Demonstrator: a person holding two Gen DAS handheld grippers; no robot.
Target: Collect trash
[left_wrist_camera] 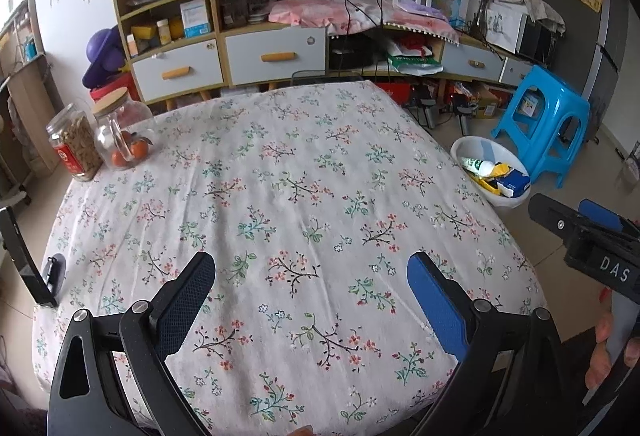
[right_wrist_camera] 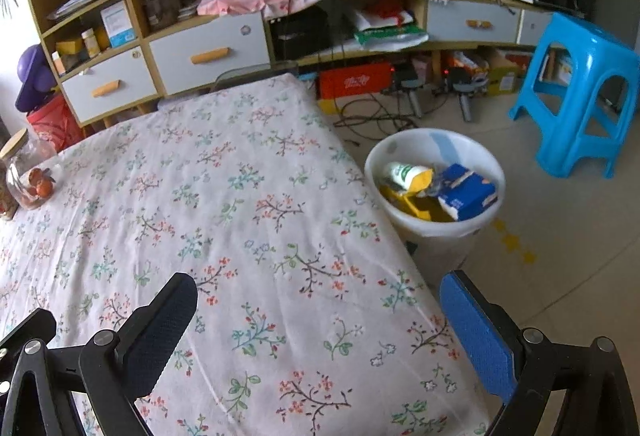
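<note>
A white bin [right_wrist_camera: 404, 151] stands on the floor by the table's right edge; the bin [left_wrist_camera: 472, 147] also shows in the left wrist view. Inside lie a white-and-green bottle [right_wrist_camera: 404, 173], a blue tissue pack [right_wrist_camera: 466, 193] and yellow wrappers [right_wrist_camera: 408, 205]. My left gripper [left_wrist_camera: 311, 268] hovers open over the floral tablecloth [left_wrist_camera: 280, 195], nothing between its fingers. My right gripper [right_wrist_camera: 318, 296] is open too, over the cloth's right edge [right_wrist_camera: 260, 215], short of the bin. Its body [left_wrist_camera: 592, 240] appears at the far right of the left wrist view, held by a hand [left_wrist_camera: 608, 352].
Two glass jars [left_wrist_camera: 120, 131] stand at the table's far left corner, one holding oranges. A blue plastic stool [right_wrist_camera: 580, 91] stands past the bin. Cabinets with drawers [left_wrist_camera: 224, 51] line the back wall, cables and boxes [right_wrist_camera: 376, 103] beneath. A small black object [left_wrist_camera: 54, 268] rests at the table's left edge.
</note>
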